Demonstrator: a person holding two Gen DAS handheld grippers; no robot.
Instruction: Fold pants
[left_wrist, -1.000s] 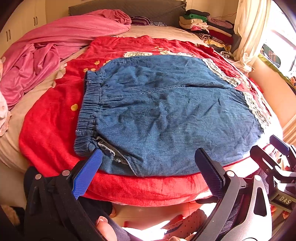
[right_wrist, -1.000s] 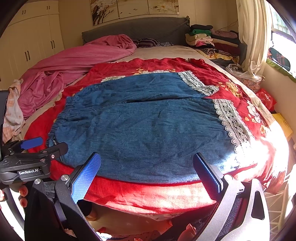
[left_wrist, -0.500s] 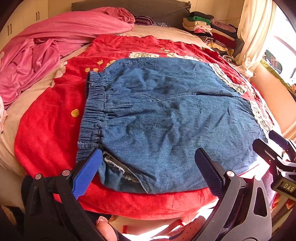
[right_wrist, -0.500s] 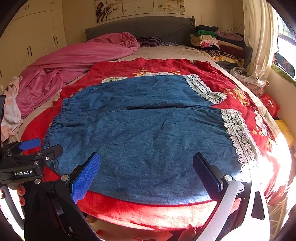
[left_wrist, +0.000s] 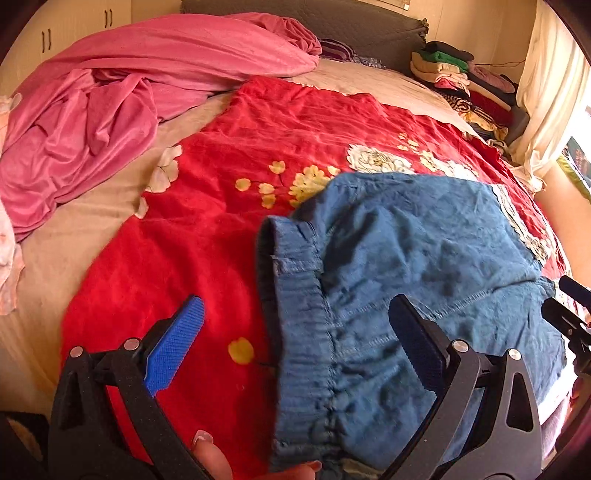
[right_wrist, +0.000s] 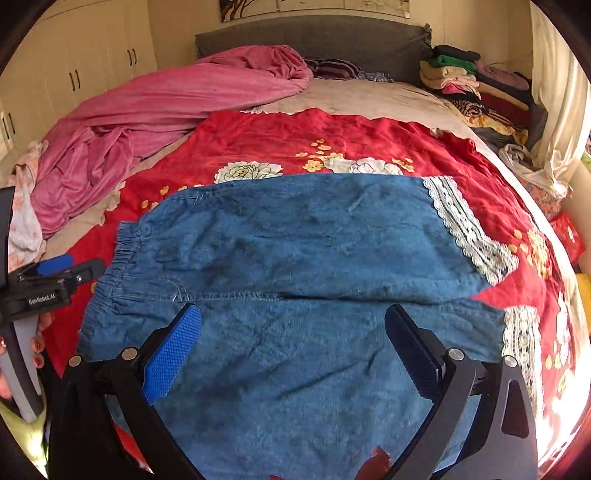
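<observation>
Bed: red blanket spread across the middle, pink sheet bunched at 10 o'clock, stack of folded clothes at 1 o'clock by the headboard.

Pants: blue denim, flat on the blanket, both legs side by side, waistband at 9 o'clock, lace cuffs at 3 o'clock. No fold made yet, by my read.

Right gripper: wide open, holding nothing, over the near leg mid-length. Left gripper: also wide open and empty, straddling the waistband edge, one finger over the blanket, the other over denim.

Risks:
- Left closes where it is: may pinch blanket together with the waistband, and the blanket gets dragged along with the fold.
- Right is mid-leg, not at the hem. A grab there takes one layer or a bunch, and the fold comes out skewed.
- Elastic waistband is gathered and thick, so it could slip from the pads.

View differences:
- Right wrist shows the full layout: both legs, centre seam, both cuffs, and the left gripper at 9 o'clock.
- Left wrist shows waistband detail up close (stitching, raised fold at the far corner); only one cuff visible, the near leg mostly cut off. The right gripper's tip just shows at 3 o'clock.
</observation>
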